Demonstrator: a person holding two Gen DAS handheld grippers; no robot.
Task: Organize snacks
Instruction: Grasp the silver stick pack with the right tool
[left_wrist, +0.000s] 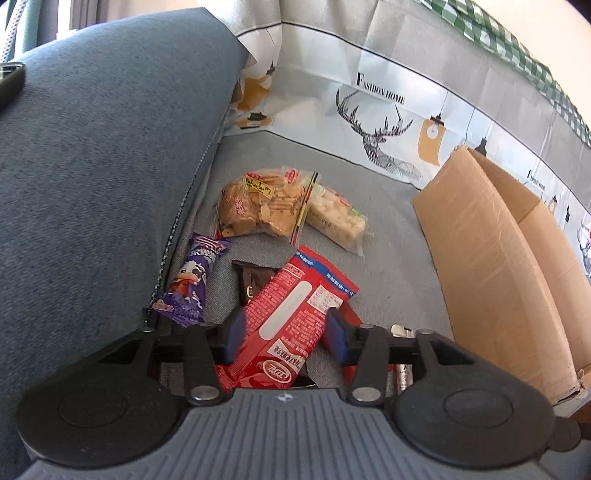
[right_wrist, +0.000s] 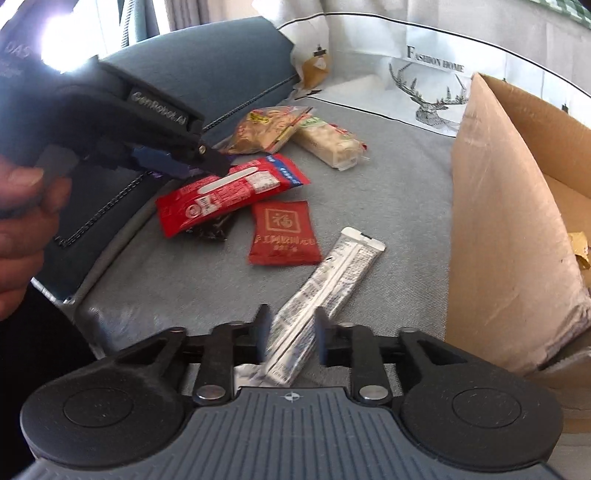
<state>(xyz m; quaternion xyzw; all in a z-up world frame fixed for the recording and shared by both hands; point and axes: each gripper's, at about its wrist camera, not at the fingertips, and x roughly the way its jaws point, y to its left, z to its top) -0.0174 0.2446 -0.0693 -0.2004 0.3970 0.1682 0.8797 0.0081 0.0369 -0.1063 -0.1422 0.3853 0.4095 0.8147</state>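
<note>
Left gripper (left_wrist: 284, 332) grasps the red snack packet (left_wrist: 291, 314), frame centre; right gripper (right_wrist: 290, 332) clamps the silver sachet (right_wrist: 325, 291).

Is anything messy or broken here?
Yes. The snacks lie scattered on the grey sofa seat, not in the cardboard box. The long red packet lies across a dark wrapper, and the box's bottom corner looks torn.

Seven snack packs lie on the sofa: one long red pack (right_wrist: 229, 194), one square red pouch (right_wrist: 282, 234), one silver stick (right_wrist: 325, 291), one dark wrapper (left_wrist: 255, 282), one purple pack (left_wrist: 190, 282), one clear cracker bag (left_wrist: 260, 205) and one pale biscuit pack (left_wrist: 338, 218). One carton (right_wrist: 509, 236) stands beside them. Two tools (left_wrist: 286, 334) (right_wrist: 290, 338) are in view.
</note>
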